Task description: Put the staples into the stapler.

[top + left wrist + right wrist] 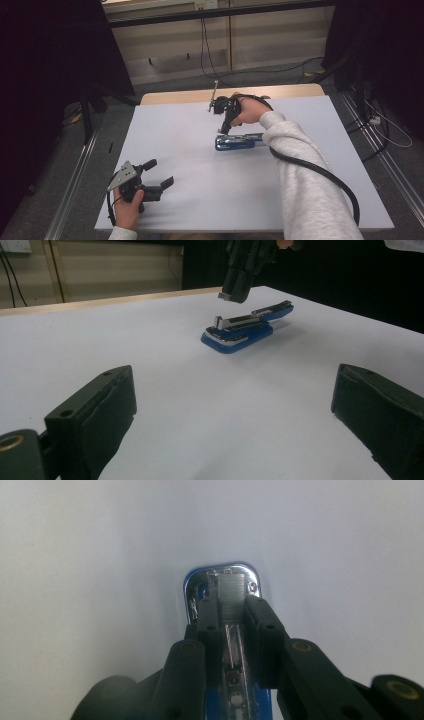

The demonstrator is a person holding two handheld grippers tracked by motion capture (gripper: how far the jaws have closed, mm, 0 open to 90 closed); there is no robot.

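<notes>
The blue stapler (239,142), opened flat right of the table's (165,135) middle, could have been knocked askew if the right gripper (231,611), narrowed just above its magazine without visibly holding anything, were lowered off-centre, while the left gripper (158,173) was held wide near the front-left corner.

The stapler (239,142) lies mid-table (175,130), right claw (223,131) above it, left claw (159,173) near the front-left corner.
</notes>
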